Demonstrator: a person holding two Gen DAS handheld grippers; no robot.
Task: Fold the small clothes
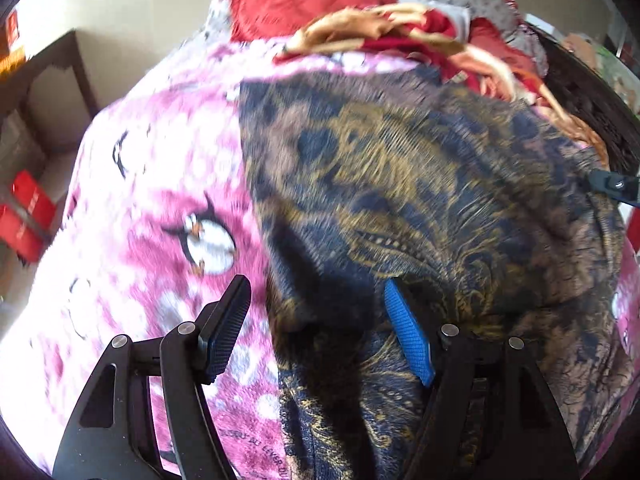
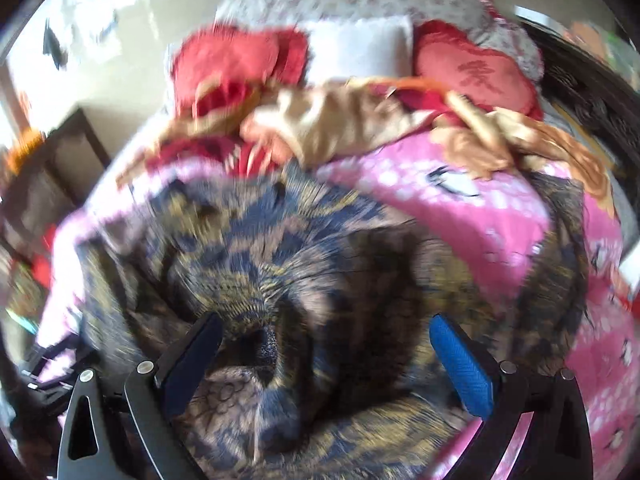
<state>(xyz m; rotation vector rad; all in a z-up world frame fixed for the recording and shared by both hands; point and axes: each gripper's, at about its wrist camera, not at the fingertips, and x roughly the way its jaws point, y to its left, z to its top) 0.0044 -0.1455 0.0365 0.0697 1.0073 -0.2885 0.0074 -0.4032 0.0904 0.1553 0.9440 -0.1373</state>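
Note:
A navy, brown and gold patterned garment (image 1: pixel 420 200) lies spread on a pink penguin blanket (image 1: pixel 160 208) on a bed. My left gripper (image 1: pixel 316 284) is open just above the garment's near left edge, with nothing between its fingers. The same garment (image 2: pixel 280 248) fills the right wrist view, bunched and blurred. My right gripper (image 2: pixel 326 326) is open above its folds, holding nothing. The right gripper's tip (image 1: pixel 614 186) shows at the right edge of the left wrist view.
A heap of red and gold clothes (image 1: pixel 400 36) lies at the far end of the bed, with red cushions (image 2: pixel 476 68) and a white pillow (image 2: pixel 360 48). A dark side table (image 1: pixel 52 80) and red boxes (image 1: pixel 24 216) stand left. A dark headboard (image 2: pixel 592 92) is at right.

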